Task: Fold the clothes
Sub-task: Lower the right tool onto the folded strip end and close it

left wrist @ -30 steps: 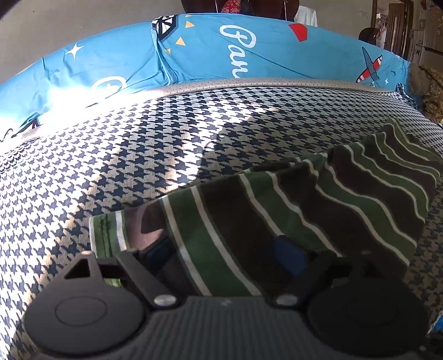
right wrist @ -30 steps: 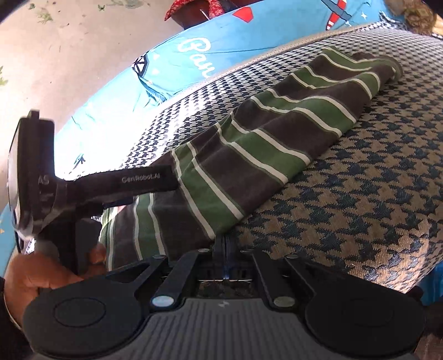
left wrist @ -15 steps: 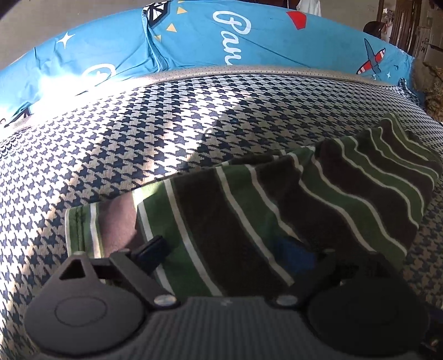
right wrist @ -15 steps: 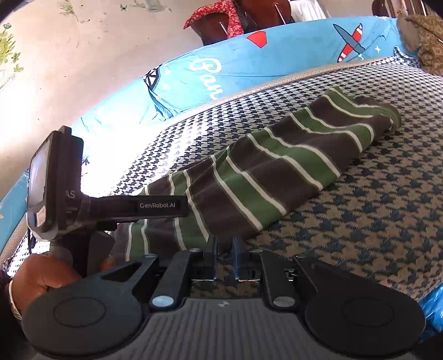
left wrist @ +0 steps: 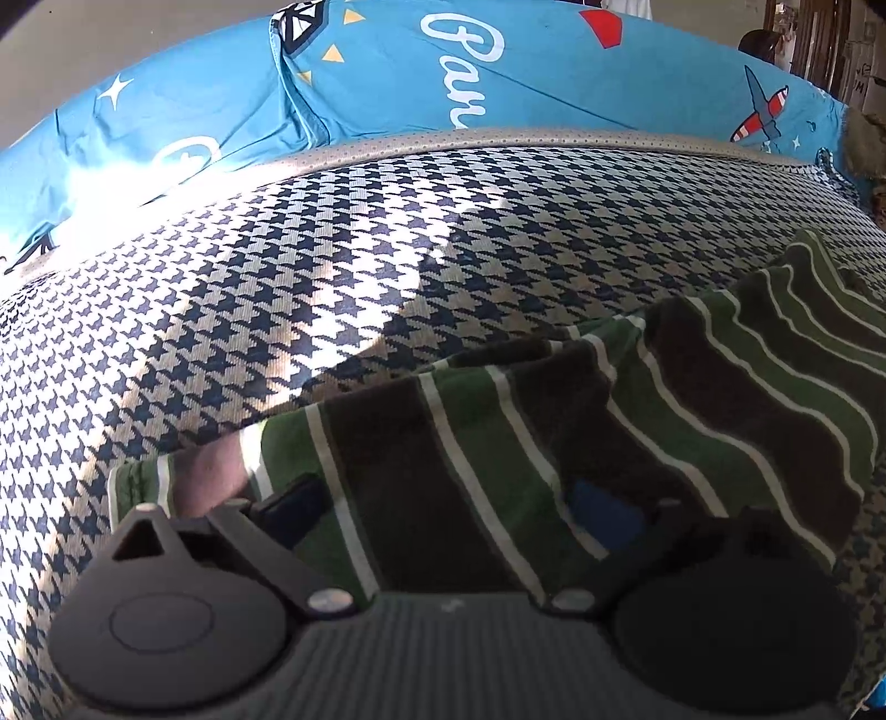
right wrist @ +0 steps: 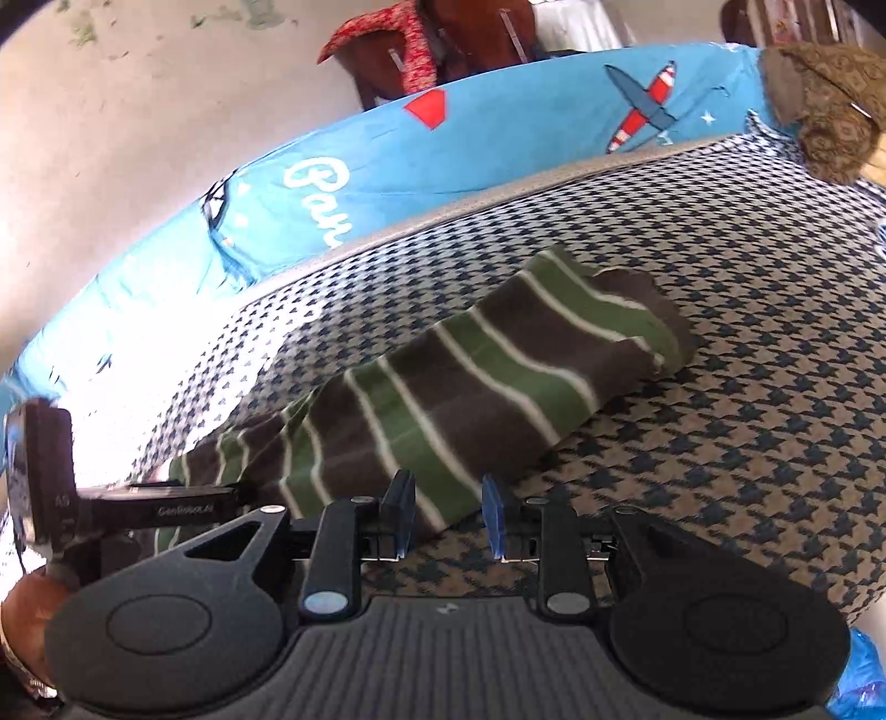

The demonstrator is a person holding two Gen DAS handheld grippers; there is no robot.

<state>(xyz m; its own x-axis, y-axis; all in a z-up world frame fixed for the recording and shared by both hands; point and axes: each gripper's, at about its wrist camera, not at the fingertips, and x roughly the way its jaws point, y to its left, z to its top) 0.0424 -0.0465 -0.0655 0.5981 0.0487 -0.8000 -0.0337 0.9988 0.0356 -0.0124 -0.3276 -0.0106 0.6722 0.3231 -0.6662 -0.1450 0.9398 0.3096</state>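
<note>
A green and brown striped garment point(left wrist: 554, 443) point(right wrist: 470, 387) lies as a long folded band on the houndstooth bed cover point(left wrist: 277, 277). My left gripper point(left wrist: 448, 507) is open, its blue pads point(left wrist: 603, 509) wide apart, and the garment's near end is draped between and over them. My right gripper point(right wrist: 448, 515) is open too, with the garment's near lower edge just in front of the gap and touching neither pad. In the right wrist view the left gripper's body point(right wrist: 50, 482) sits at the far left, held by a hand point(right wrist: 27, 615).
A blue printed sheet point(left wrist: 498, 72) point(right wrist: 498, 149) runs along the far side of the houndstooth cover point(right wrist: 720, 443). A brown patterned cloth point(right wrist: 830, 111) sits at the far right corner. A chair with a red cloth point(right wrist: 398, 44) stands behind, against a plain wall.
My right gripper went from shut on the garment's near edge to open, and drew back a little. The left gripper stayed open under the garment's end, which shifted only slightly.
</note>
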